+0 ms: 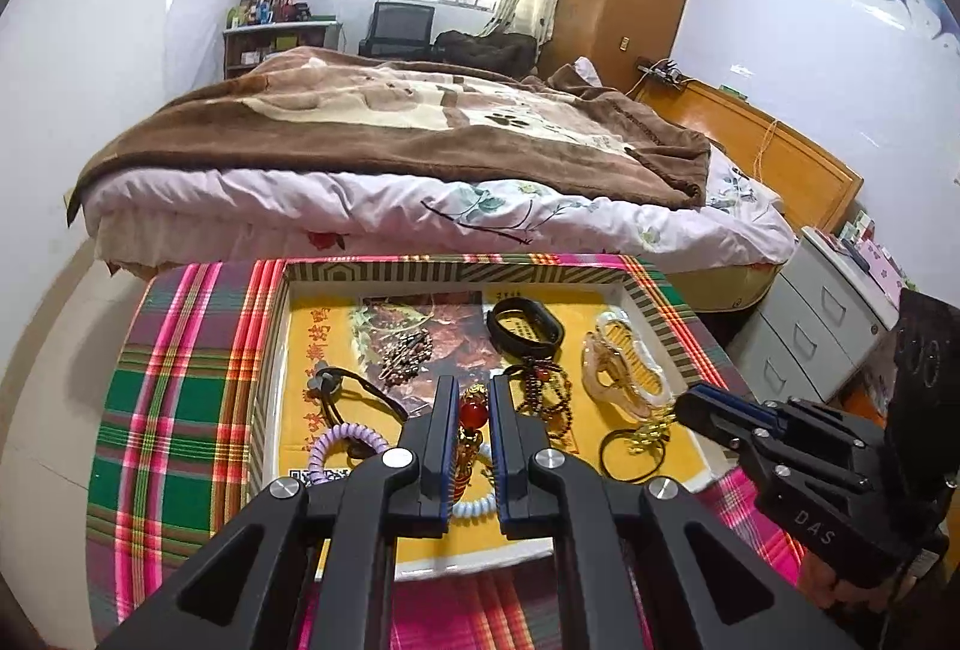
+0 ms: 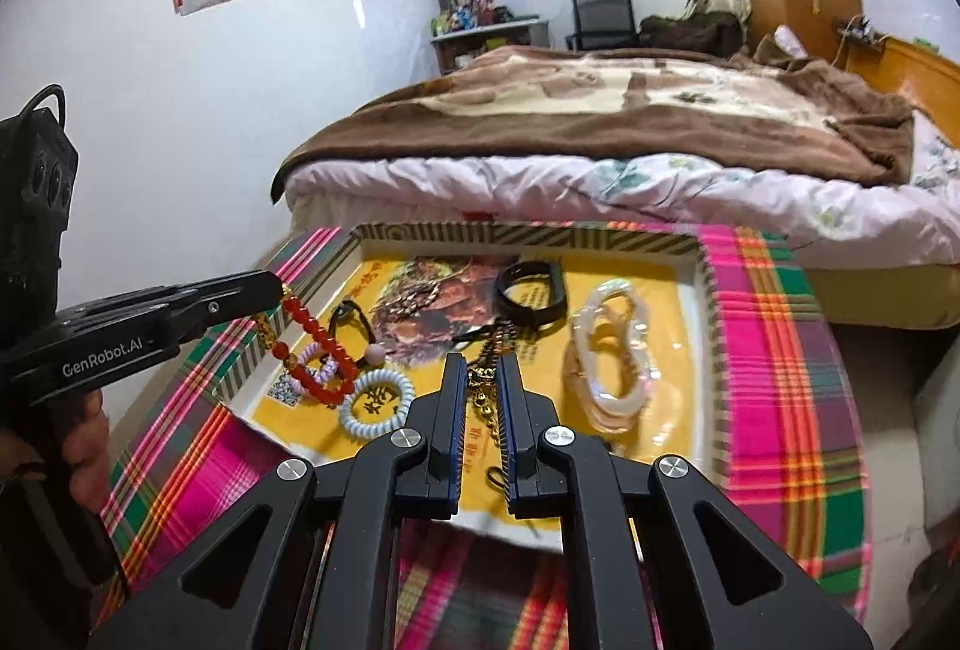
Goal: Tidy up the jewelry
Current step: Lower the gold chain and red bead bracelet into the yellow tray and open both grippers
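Left gripper point(image 1: 470, 413) hides part of the red bead bracelet point(image 2: 312, 344) it pinches, dangling above the tray point(image 2: 528, 233). Right gripper point(image 2: 482, 386) pinches a gold chain point(image 2: 483, 404); lower end cut off.

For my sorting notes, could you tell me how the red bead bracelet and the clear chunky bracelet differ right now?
The red bead bracelet hangs from the left gripper, lifted above the tray; the clear chunky bracelet lies flat in the tray's right part, untouched. The red one is opaque, with gold-coloured beads among small round ones; the clear one is translucent and pale, with larger pieces. The red one hangs stretched long; the clear one rests in loose loops. Both are beaded strands.
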`<state>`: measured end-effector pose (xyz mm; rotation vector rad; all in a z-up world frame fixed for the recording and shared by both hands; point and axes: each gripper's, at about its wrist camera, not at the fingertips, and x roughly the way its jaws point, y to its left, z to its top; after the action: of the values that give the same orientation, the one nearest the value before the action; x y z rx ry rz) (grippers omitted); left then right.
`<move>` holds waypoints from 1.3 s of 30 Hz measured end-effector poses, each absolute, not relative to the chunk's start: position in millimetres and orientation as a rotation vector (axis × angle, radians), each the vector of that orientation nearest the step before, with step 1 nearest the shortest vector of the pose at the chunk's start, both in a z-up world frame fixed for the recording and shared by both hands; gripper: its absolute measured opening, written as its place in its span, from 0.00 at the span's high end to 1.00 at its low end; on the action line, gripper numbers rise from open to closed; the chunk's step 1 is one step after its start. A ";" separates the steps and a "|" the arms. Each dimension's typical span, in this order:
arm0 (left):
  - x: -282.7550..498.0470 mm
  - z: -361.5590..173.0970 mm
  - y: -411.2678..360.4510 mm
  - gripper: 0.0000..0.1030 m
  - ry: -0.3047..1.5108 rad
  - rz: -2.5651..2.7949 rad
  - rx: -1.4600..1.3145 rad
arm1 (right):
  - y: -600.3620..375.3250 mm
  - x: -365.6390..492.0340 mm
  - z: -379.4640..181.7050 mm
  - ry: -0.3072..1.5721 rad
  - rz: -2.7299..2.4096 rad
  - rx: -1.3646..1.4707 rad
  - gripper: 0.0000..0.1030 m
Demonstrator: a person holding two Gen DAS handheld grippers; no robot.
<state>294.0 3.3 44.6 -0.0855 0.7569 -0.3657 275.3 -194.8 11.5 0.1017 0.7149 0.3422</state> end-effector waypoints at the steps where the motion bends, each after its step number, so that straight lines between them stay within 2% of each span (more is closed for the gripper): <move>1: 296.8 40.6 4.5 0.91 0.768 -0.360 -0.085 | -192.4 278.7 8.5 0.723 0.349 0.104 0.90; 14: 303.8 3.6 30.7 0.91 0.857 -0.282 -0.096 | -169.2 291.5 -28.8 0.849 0.401 0.079 0.90; 28: 298.5 -13.8 43.8 0.90 0.915 -0.242 -0.117 | -158.5 287.3 -40.1 0.903 0.402 0.042 0.90; 31: 297.1 -13.7 44.2 0.84 0.921 -0.240 -0.119 | -157.0 286.5 -39.6 0.903 0.400 0.041 0.88; 33: 294.7 -13.3 44.3 0.75 0.921 -0.243 -0.122 | -156.4 285.2 -38.8 0.902 0.397 0.043 0.84; 36: 291.7 -12.2 43.8 0.69 0.921 -0.245 -0.122 | -155.5 283.4 -37.1 0.901 0.400 0.046 0.83; 39: 287.4 -8.0 42.9 0.59 0.913 -0.248 -0.120 | -155.7 280.4 -33.6 0.892 0.397 0.047 0.75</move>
<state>287.4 42.9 -8.0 -0.1201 0.9131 -0.2480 280.4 -155.7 -33.6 0.0466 0.8919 0.3968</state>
